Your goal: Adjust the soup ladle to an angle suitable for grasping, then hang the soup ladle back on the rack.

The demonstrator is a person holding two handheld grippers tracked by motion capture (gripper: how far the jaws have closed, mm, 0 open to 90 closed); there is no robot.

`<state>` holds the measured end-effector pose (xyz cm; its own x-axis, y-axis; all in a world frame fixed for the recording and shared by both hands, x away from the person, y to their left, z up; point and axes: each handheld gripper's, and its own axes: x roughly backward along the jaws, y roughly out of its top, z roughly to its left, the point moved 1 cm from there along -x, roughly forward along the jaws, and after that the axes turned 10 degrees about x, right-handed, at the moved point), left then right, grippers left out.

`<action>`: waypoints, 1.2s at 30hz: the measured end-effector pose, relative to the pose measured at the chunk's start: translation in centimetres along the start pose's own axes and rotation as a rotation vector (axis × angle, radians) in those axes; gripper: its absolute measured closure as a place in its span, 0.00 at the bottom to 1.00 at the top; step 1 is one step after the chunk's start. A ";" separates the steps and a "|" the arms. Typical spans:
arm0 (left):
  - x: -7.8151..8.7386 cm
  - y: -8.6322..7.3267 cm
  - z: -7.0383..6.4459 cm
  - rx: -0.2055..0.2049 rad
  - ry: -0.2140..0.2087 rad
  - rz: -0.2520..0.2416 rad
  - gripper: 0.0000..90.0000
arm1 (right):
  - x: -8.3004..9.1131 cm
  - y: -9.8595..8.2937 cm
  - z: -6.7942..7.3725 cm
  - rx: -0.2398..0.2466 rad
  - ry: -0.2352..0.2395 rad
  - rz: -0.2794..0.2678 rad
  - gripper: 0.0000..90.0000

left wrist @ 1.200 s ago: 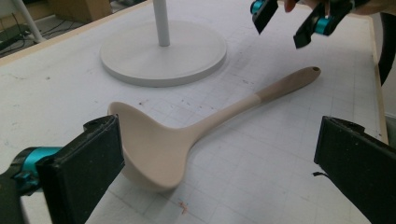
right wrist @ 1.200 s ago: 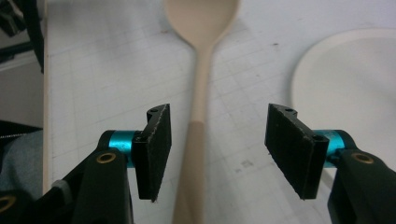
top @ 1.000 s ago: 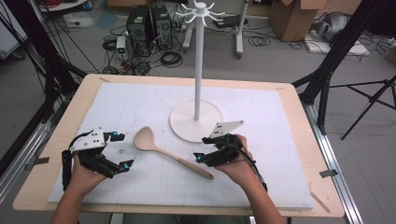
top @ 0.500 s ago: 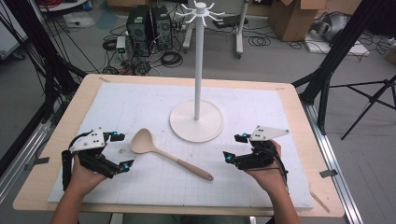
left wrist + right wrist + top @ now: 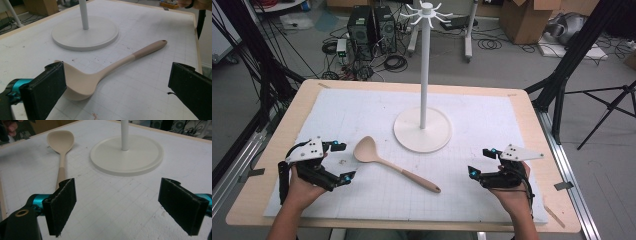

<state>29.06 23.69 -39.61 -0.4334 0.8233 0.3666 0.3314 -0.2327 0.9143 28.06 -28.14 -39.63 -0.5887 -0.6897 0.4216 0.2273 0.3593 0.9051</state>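
High view: the left gripper [image 5: 337, 162] sits in the lower left of the frame, held by the person's left hand [image 5: 299, 187] over the white gridded mat [image 5: 362, 110]. Its 2 jaws are spread wide and grasp nothing. Just right of it lies the wooden spoon [image 5: 394, 169], flat on the mat, bowl at the left near the gripper's upper jaw, handle running down and right toward the frame's lower centre. Above the spoon, at centre, stands the white rack [image 5: 424, 65] on its round base [image 5: 422, 132], apart from the spoon. In the lower right, the right gripper [image 5: 481, 162] is held by the right hand [image 5: 512, 192], jaws released and empty, well apart from the spoon's handle tip.

Left gripper view: the spoon [image 5: 100, 75] lies between the 2 black jaws, bowl just beside the left-hand jaw at lower left, handle reaching to the upper right. Whether the bowl touches that jaw cannot be told. The base [image 5: 85, 33] occupies the upper left.

Right gripper view: the spoon [image 5: 61, 152] lies in the upper left, handle end passing behind the left-hand jaw. The base [image 5: 127, 155] lies at upper centre. Both jaws are apart.
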 end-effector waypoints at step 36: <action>-2.5 2.3 -0.9 -0.069 -0.063 0.059 0.02 | -0.2 -0.7 -0.4 -0.018 -0.010 0.042 0.10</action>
<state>30.17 20.66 -38.23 -0.3607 0.8374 0.4106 0.2954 -0.3150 0.9019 28.31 -28.46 -40.30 -0.5859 -0.6679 0.4590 0.2657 0.3767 0.8874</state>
